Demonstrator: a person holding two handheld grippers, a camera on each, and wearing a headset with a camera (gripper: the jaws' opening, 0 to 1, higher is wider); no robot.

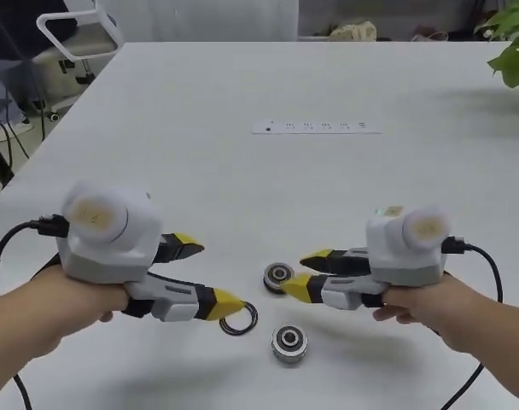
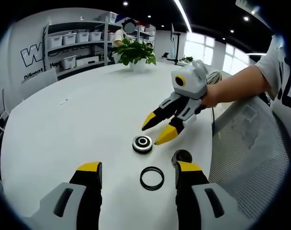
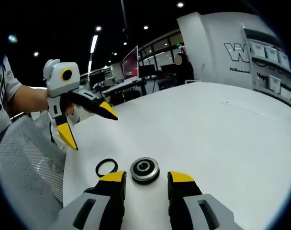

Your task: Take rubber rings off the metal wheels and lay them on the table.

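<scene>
Two claws are over the white table (image 1: 328,85), two metal wheels between them, and one rubber ring off and lying loose. That's the count.

The rubber ring (image 1: 238,318) is a thin black hoop, flat on the smooth tabletop, on the left claw's side of the wheels. The far wheel (image 1: 278,275) is a small round disc with a silvery face, a dark centre and a dark band round its edge. The near wheel (image 1: 289,340) lies closer to the person, the same stubby round shape, its outer edge looking bright metal. Both lie flat, well apart from each other, the ring just beside them.

The left claw (image 1: 208,275) has its black, yellow-tipped jaws spread wide and nothing between them. In the head view its lower tip sits right at the ring's edge; whether it touches cannot be told. In the left gripper view the ring lies on the table between the two tips.

The right claw (image 1: 297,272) is partly spread, narrower than the left, and empty. Its tips point at the far wheel, just beside it, and the right gripper view shows that wheel just ahead of the gap between the jaws; contact cannot be told.
</scene>
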